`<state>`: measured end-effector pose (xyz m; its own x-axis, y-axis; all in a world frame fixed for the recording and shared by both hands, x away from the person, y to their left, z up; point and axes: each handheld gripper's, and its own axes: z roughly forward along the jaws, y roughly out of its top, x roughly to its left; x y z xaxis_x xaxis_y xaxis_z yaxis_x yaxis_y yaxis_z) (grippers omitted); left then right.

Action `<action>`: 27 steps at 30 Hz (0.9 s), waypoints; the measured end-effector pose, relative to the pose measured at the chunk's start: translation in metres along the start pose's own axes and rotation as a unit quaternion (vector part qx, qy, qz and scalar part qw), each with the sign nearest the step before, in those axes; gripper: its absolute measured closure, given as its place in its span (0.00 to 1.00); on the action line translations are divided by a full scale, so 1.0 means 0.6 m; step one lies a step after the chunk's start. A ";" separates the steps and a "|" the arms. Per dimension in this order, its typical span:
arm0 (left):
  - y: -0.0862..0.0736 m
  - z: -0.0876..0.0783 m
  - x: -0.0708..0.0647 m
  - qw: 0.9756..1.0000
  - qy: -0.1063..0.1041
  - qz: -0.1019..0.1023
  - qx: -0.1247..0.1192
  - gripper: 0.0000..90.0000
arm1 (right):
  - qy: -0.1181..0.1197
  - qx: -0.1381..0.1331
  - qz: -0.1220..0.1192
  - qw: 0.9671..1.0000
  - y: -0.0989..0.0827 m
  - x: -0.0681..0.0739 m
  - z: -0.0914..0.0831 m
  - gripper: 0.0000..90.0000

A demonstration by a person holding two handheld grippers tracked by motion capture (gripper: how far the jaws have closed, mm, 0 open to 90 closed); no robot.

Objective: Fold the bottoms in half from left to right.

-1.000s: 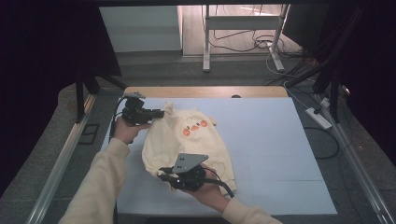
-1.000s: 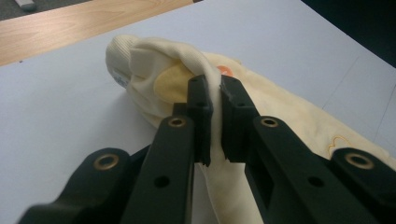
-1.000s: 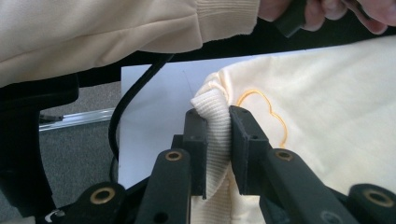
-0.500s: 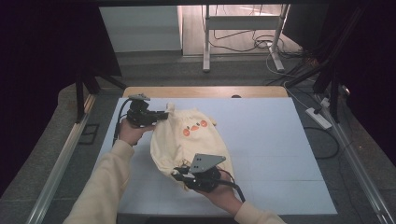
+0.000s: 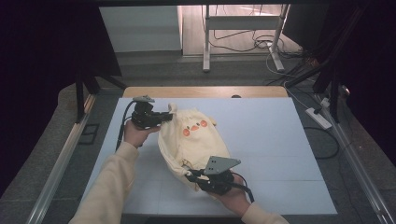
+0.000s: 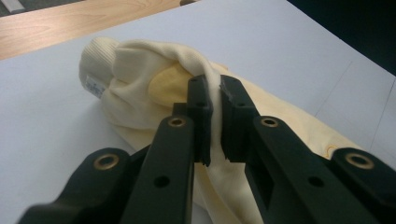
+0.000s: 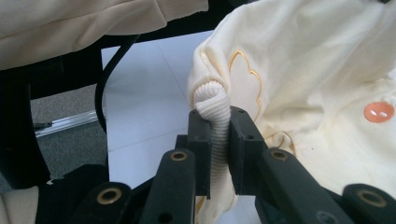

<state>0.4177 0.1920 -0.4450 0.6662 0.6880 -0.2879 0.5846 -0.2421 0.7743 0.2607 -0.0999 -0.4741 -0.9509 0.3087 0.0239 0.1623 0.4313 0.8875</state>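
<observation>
A cream-yellow garment (image 5: 196,140) with orange prints on its chest lies bunched on the white table (image 5: 280,140). At its far left end my left gripper (image 5: 166,116) is shut on a fold of the fabric. In the left gripper view the cloth (image 6: 140,74) is pinched between the left gripper's (image 6: 215,88) black jaws. Nearer the front edge, my right gripper (image 5: 190,176) is shut on the garment's ribbed hem (image 7: 212,98). Its jaws (image 7: 218,114) have just been closing a little further on that hem.
A wooden strip (image 5: 201,91) runs along the table's far edge. A power strip (image 5: 319,118) and cables lie on the floor to the right. A metal rail (image 5: 60,172) borders the table's left side. Cream sleeves (image 5: 112,186) come in from the bottom.
My right gripper has moved to the right with the hem in it, pulling the garment's near end that way. The left gripper has stayed almost still.
</observation>
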 end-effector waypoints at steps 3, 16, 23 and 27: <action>0.001 0.006 -0.003 1.000 -0.001 -0.003 -0.003 0.92 | 0.001 0.000 0.004 1.000 -0.002 -0.002 -0.002 0.90; 0.005 0.017 -0.014 1.000 -0.005 -0.001 -0.009 0.92 | -0.014 -0.003 0.022 1.000 -0.015 -0.010 -0.033 0.90; 0.007 0.025 -0.020 1.000 -0.009 -0.004 -0.015 0.92 | -0.025 -0.005 0.037 0.999 -0.026 -0.018 -0.059 0.90; 0.009 0.029 -0.021 1.000 -0.011 -0.008 -0.019 0.92 | -0.030 -0.006 0.049 0.998 -0.032 -0.025 -0.071 0.90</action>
<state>0.4206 0.1700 -0.4470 0.6679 0.6754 -0.3125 0.5775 -0.2055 0.7901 0.2603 -0.1490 -0.4717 -0.9126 0.4001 0.0838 0.2509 0.3865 0.8875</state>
